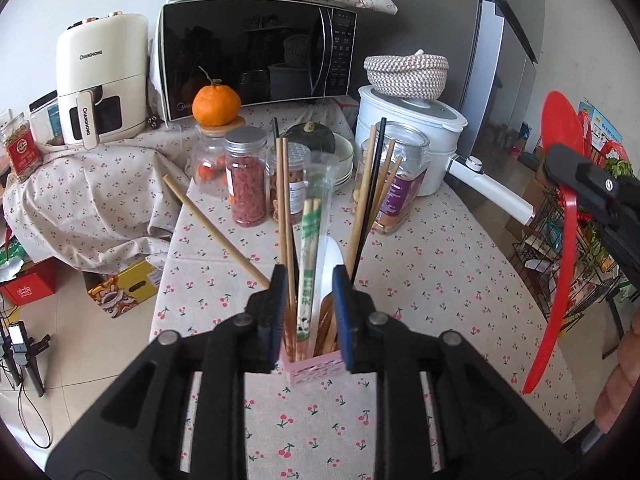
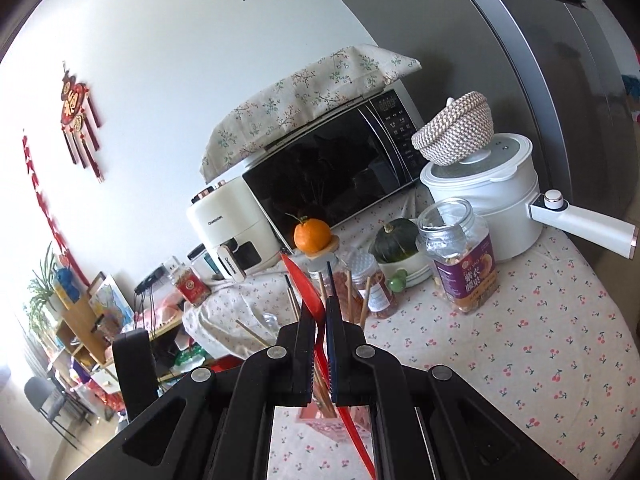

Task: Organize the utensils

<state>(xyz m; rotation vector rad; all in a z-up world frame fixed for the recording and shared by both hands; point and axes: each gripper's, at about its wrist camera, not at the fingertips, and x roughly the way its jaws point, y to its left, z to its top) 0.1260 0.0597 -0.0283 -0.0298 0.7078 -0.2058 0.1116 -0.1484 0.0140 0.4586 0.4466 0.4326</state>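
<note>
Left gripper (image 1: 310, 276) jaws parted, nothing clamped; between them stand the wrapped chopsticks (image 1: 309, 256), apart from both pads. These sit in the pink utensil holder (image 1: 316, 368) on the cherry-print tablecloth (image 1: 440, 280), with bare wooden chopsticks (image 1: 282, 200) fanning out and one black chopstick (image 1: 370, 200) leaning toward 1 o'clock. A white spoon (image 1: 332, 268) is in the same holder. Right gripper (image 2: 319, 308) is clenched on the red ladle (image 2: 308, 288), handle running down toward 5 o'clock, above the holder; in the left view it hangs at 3 o'clock.
</note>
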